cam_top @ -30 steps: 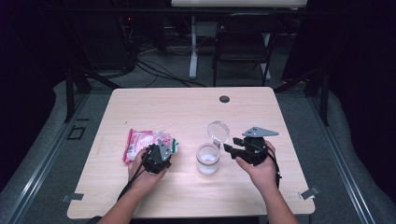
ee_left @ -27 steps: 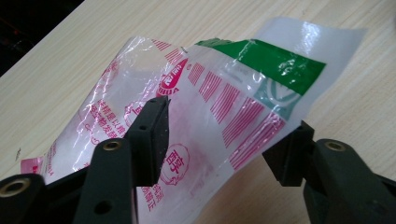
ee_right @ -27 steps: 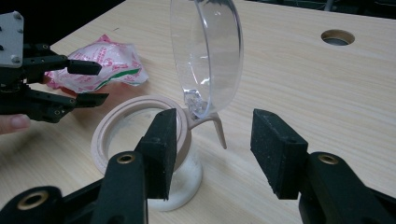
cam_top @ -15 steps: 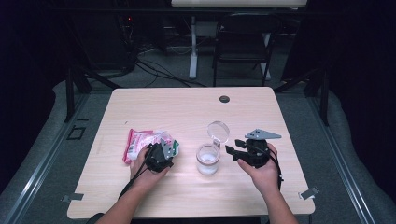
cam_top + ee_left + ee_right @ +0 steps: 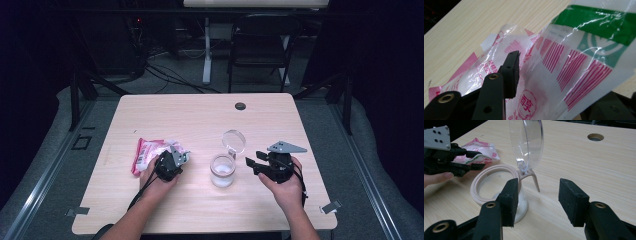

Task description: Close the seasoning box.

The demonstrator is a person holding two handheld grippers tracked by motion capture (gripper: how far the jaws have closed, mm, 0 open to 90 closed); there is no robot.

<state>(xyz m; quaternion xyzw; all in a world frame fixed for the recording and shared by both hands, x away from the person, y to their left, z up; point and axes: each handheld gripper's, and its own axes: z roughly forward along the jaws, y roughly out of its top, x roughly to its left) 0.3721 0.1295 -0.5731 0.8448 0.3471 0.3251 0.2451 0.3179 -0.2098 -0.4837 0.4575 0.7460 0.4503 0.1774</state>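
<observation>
**Two tongs, one packet, one open jar**

Two jobs split: the left tongs have just been closing around the crinkly pink-and-green packet, seemingly gripping it, at the bench's left. The right tongs gape empty beside the jar, lid up for filling.

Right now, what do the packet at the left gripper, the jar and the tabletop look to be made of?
Packet: thin glossy plastic film, crinkled, with glare streaks over red and green print. Jar: probably plastic, with a matte pinkish rim and a clear hinged lid standing open. Tabletop: pale wood-grain surface, likely laminate, smooth and matte.
</observation>
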